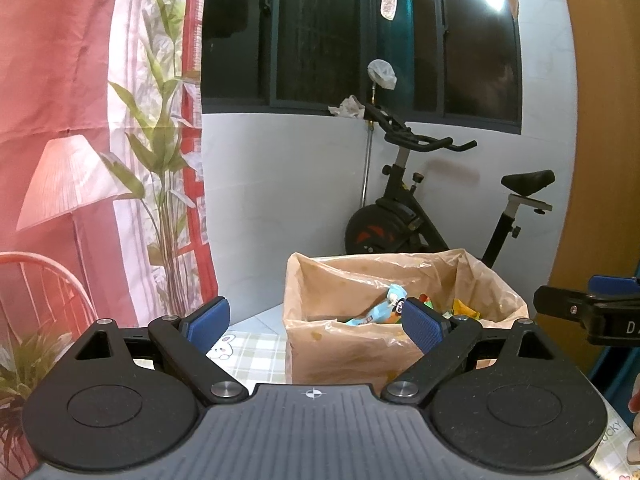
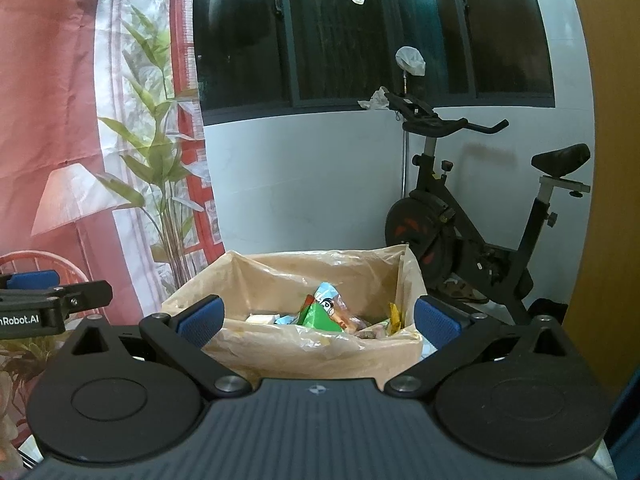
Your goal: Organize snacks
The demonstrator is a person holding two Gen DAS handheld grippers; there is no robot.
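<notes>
A cardboard box (image 1: 348, 356) lined with a tan plastic bag stands on the checked tablecloth; it also shows in the right wrist view (image 2: 320, 354). Several snack packets (image 1: 380, 312) lie inside it, among them a green one (image 2: 320, 316) and a light blue one. My left gripper (image 1: 316, 326) is open and empty, just in front of the box and to its left. My right gripper (image 2: 318, 320) is open and empty, in front of the box. Each gripper shows at the edge of the other's view.
An exercise bike (image 2: 472, 224) stands behind the box against a white wall. A red printed curtain (image 1: 80, 140) hangs on the left. The checked tablecloth (image 1: 256, 356) with a bunny print lies left of the box. A wooden panel (image 2: 616, 200) is on the right.
</notes>
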